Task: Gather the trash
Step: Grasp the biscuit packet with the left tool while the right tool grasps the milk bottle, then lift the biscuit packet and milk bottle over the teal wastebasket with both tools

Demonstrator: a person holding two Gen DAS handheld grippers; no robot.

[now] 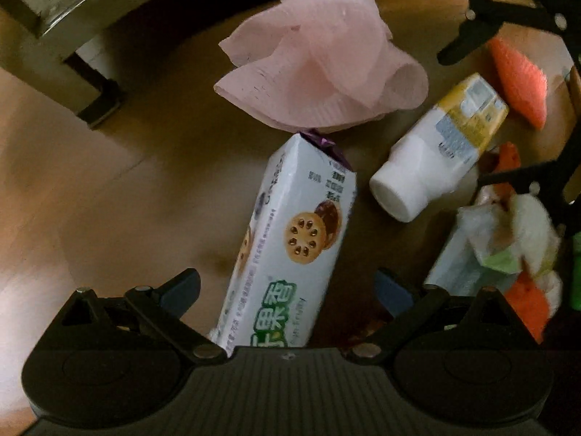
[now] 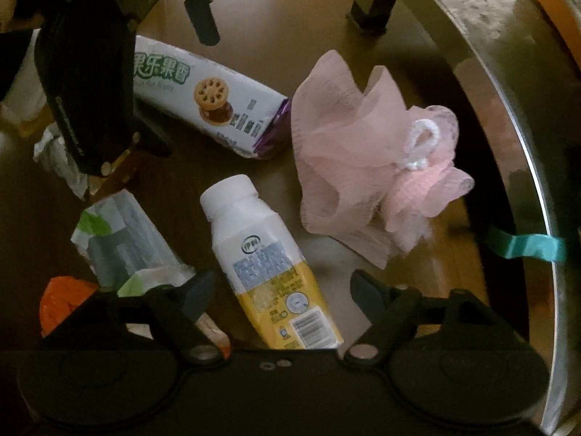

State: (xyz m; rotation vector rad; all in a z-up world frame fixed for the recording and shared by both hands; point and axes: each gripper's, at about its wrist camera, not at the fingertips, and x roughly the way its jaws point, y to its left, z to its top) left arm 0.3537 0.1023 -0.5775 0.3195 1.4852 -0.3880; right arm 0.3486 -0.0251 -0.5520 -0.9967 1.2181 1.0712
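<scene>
Both claws hang over the litter with nothing picked up: the left claw stands wide astride the lower end of the biscuit packet, its pads clear of the wrapper, and the right claw is spread either side of the yoghurt bottle, not yet pressing it. By my reckoning the collecting has barely begun, since everything lies loose on the wooden floor and no bin shows. The packet is long and white, printed with a biscuit, one end torn purple. The bottle lies on its side, white cap, yellow label. Nearby sit a pink mesh bath puff, crumpled paper wrappers and orange scraps, all waiting.
</scene>
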